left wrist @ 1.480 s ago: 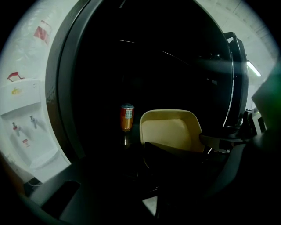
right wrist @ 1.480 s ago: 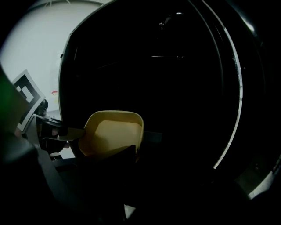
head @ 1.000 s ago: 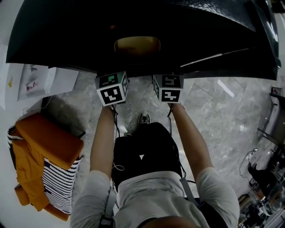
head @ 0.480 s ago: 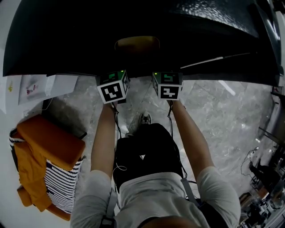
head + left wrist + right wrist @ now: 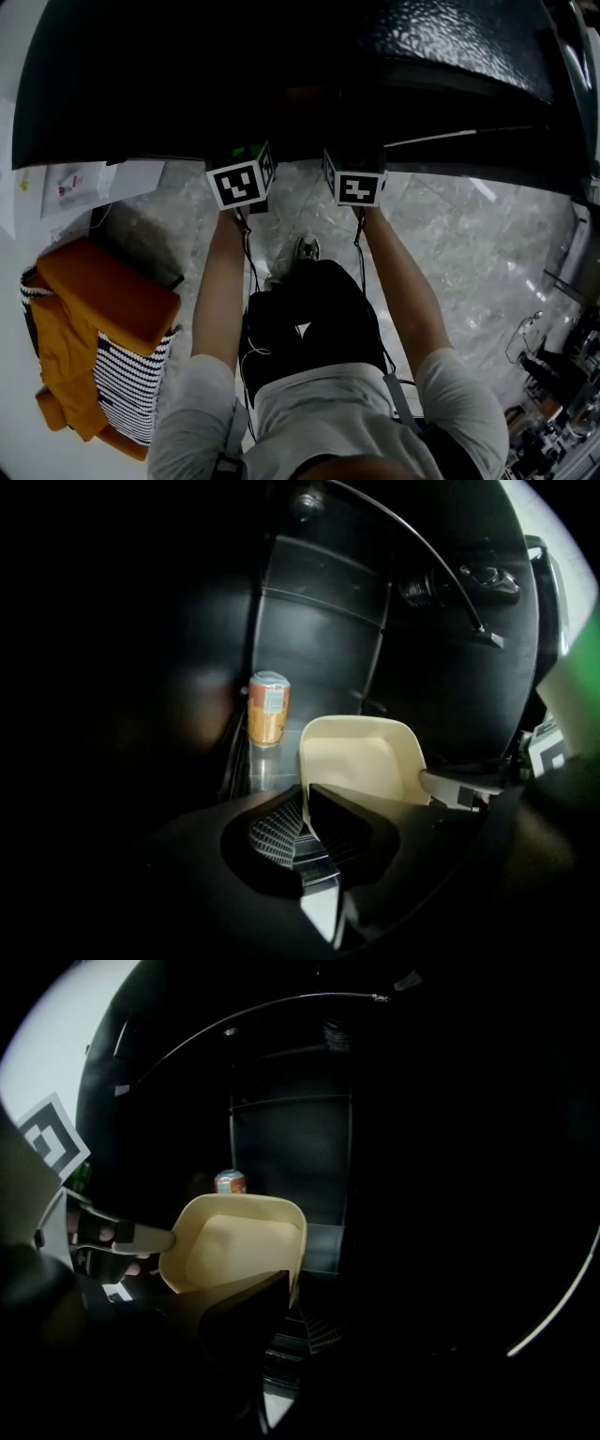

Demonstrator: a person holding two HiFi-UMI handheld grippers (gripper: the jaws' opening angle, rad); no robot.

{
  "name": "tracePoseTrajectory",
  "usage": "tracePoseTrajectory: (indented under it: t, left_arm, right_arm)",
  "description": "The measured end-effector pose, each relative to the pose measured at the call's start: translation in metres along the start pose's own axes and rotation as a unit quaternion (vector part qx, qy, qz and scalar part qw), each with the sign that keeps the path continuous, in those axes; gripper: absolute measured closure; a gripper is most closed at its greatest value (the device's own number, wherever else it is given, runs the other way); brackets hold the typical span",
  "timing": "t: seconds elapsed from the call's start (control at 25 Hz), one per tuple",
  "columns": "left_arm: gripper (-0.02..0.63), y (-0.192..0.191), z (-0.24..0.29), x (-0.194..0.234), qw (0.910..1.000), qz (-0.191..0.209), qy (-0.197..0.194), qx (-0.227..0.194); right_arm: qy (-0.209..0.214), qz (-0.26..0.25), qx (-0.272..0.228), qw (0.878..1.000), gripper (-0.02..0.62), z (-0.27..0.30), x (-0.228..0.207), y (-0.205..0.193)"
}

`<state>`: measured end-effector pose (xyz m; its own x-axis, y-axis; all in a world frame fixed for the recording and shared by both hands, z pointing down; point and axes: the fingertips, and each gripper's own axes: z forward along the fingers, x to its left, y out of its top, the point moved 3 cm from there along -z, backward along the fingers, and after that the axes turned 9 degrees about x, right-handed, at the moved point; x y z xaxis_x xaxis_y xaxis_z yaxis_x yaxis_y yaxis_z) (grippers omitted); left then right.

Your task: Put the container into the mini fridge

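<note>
A cream plastic container [image 5: 361, 757] hangs inside the black mini fridge [image 5: 281, 66], held by both grippers. My left gripper [image 5: 306, 803] is shut on its left rim. On the opposite rim my right gripper [image 5: 288, 1288] is shut, the container [image 5: 239, 1241] spreading to its left. An orange drink can [image 5: 268, 708] stands upright on the shelf behind the container, apart from it. In the head view only the two marker cubes [image 5: 239, 180] show at the fridge mouth; the container is hidden in the dark.
The fridge's open door [image 5: 469, 56] reaches out at the upper right. An orange seat with a striped cloth [image 5: 94, 319] stands on the marble floor [image 5: 450, 244] at the left. Papers [image 5: 75, 178] lie by the fridge's left side. Cluttered gear sits at the bottom right.
In the head view the container's rim showed at the fridge opening earlier; it has since gone deeper and out of sight. Both marker cubes have edged toward the fridge.
</note>
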<state>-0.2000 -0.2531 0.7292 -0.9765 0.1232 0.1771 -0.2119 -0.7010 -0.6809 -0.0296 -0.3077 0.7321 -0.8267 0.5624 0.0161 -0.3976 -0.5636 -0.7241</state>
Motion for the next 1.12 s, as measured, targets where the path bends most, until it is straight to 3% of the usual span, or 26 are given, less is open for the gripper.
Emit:
tracePoseTrajectory:
  t: [0.52,1.12]
  left_arm:
    - [0.571,0.006,0.008,0.004,0.9996,-0.010,0.000,-0.025]
    - [0.571,0.015,0.016,0.007,0.9995,-0.018,0.003,-0.024]
  right_arm:
    - [-0.001,-0.010,-0.009,1.000,0.538,0.011,-0.002,0.008]
    - [0.007,-0.028,-0.008,1.000,0.538,0.017,-0.004,0.019]
